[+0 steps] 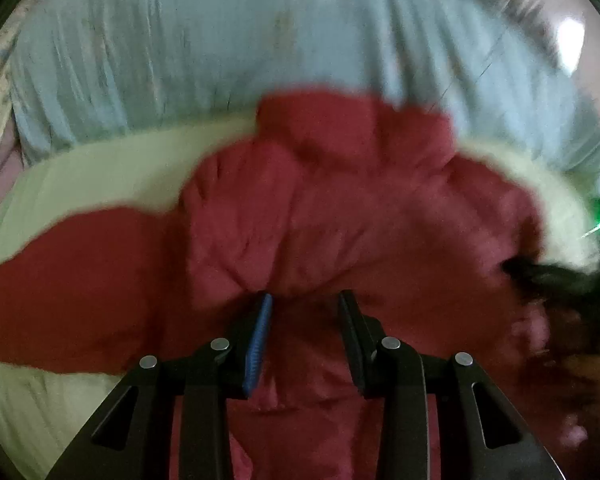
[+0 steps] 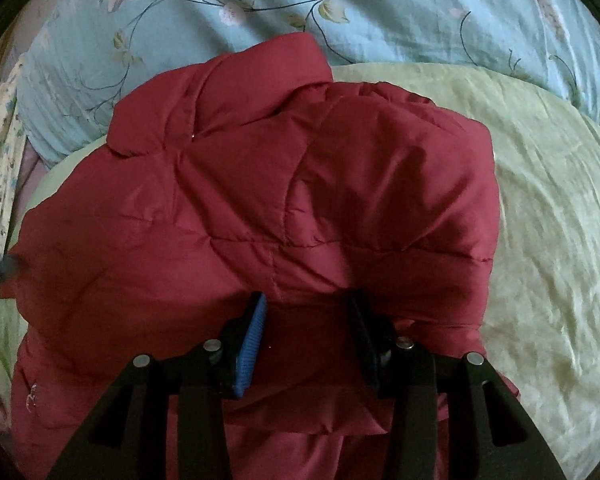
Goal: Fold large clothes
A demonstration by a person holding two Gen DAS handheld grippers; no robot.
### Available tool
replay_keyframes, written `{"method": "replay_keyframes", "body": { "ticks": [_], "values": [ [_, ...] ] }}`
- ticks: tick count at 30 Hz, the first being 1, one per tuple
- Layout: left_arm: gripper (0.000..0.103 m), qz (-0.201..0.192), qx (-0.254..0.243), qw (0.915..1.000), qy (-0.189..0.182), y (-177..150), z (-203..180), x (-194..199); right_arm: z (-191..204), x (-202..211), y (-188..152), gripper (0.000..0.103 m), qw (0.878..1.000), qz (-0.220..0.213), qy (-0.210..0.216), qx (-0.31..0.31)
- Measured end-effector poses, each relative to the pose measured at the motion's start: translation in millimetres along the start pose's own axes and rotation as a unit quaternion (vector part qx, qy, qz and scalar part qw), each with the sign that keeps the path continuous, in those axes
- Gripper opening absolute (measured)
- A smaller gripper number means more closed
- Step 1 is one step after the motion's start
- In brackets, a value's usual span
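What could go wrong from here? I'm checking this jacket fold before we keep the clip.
1. The red puffer jacket is bulky and humped; the fold may spring open once let go.
2. The right gripper has its fingers spread with fabric bunched between them, so closing might pinch extra layers.
3. The left view is blurred by motion; the left gripper moving fast could drag the jacket across the green sheet.

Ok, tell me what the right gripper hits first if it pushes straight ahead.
Most likely the red puffer jacket: the right gripper has its fingers open, tips already at a quilted fold. Depth is unclear, but nothing else lies between.
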State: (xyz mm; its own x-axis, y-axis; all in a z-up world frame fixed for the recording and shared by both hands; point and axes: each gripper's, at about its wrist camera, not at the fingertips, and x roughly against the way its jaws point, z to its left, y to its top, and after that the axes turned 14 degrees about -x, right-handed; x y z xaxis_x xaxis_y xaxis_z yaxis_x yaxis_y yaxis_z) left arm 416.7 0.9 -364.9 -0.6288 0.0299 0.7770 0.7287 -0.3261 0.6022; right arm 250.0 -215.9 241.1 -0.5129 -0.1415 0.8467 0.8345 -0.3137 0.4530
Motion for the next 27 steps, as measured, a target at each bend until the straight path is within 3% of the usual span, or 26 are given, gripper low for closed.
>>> {"method": "replay_keyframes", "body": {
  "ticks": [2, 8, 11, 14, 16, 19, 23, 24, 27],
  "values": [
    [0.035, 0.021, 0.021, 0.9995, -0.007, -10.3, -0.8, -33.5, 1.1, 5.5, 0.9, 0.045, 1.000, 0.001, 0.004, -0.009],
    [0.035, 0.005, 0.036, 0.9992, -0.015, 27.2, 11.3, 19.7, 36.1, 26.8, -3.5, 0.045, 0.999, -0.011, 0.037, 0.029],
    [0.035, 0.000, 0.036, 0.9991, -0.022, 29.6, 13.6, 5.4, 43.3, 5.3, -4.3, 0.045, 0.999, 0.008, 0.005, 0.041],
    [0.035, -0.007, 0.032, 0.9992, -0.021, 30.5, 1.8, 16.6, 32.7, -20.9, -4.9, 0.046, 0.999, 0.025, 0.005, 0.026],
    [0.035, -0.010, 0.032, 0.9992, -0.019, 28.2, 5.5, 0.4, 29.7, -24.1, -5.8, 0.046, 0.999, 0.024, 0.006, 0.023],
    [0.035, -0.013, 0.035, 0.9991, -0.022, 17.5, 6.7, 10.3, 35.2, -26.3, -7.3, 0.046, 0.999, 0.019, -0.010, 0.036],
    [0.035, -0.016, 0.047, 0.9977, -0.047, 37.3, -11.8, 28.4, 34.6, -21.3, -7.4, 0.046, 1.000, 0.019, 0.001, 0.022],
    [0.039, -0.019, 0.055, 0.9965, -0.061, 38.6, -5.3, 37.5, 33.8, -17.9, -6.2, 0.046, 1.000, 0.021, 0.006, 0.015],
    [0.066, -0.036, 0.074, 0.9923, -0.092, 33.2, 5.0, 63.5, 34.6, 1.8, -9.7, 0.046, 0.999, 0.017, 0.031, -0.005]
  ]
}}
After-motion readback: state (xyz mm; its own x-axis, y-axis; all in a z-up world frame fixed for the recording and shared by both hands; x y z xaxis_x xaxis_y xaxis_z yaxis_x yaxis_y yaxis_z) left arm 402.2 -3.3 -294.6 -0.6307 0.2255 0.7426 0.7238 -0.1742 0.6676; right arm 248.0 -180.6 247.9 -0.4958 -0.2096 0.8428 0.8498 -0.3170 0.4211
